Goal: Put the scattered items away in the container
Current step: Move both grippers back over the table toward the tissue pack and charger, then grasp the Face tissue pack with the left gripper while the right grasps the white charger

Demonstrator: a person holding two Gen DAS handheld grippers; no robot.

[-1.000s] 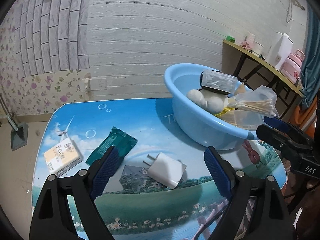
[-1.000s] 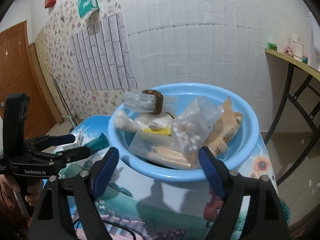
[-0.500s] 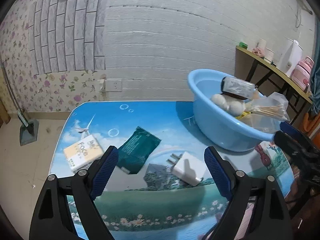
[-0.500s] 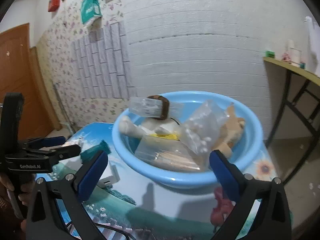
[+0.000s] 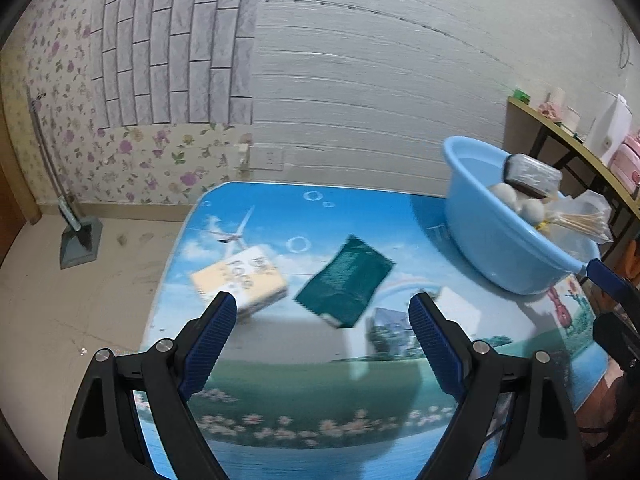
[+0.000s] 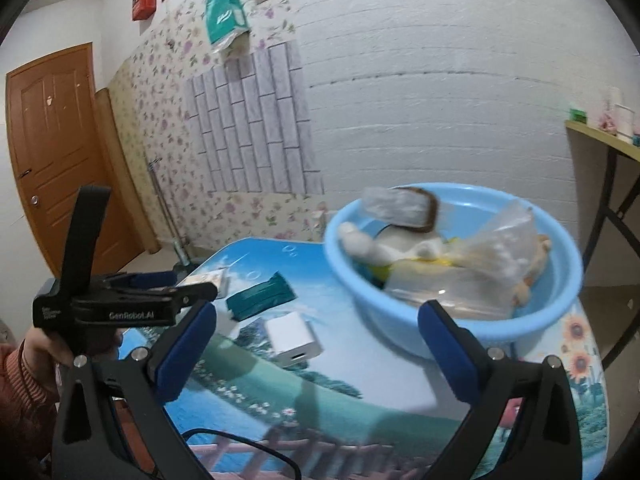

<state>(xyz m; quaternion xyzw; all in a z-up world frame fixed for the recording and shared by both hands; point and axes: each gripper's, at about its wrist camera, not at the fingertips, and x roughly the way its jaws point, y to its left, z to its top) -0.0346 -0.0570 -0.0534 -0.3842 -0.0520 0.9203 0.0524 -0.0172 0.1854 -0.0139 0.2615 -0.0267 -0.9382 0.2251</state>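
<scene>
Soft, even indoor light fills both views, with no hard glare. Fisheye distortion bows the white ribbed wall (image 5: 380, 92) and blackens every corner. Motion blur smears the glossy landscape-printed tabletop (image 5: 304, 384) in the lower centre and the round light-blue plastic basin (image 6: 536, 320) at right; shadows beneath stay faint.

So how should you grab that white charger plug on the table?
Probably from above, pinching the white charger plug across its two broad flat sides. It lies flat and boxy on the table, apart from the green packet and the blue basin, so there's room for both open fingers.
</scene>
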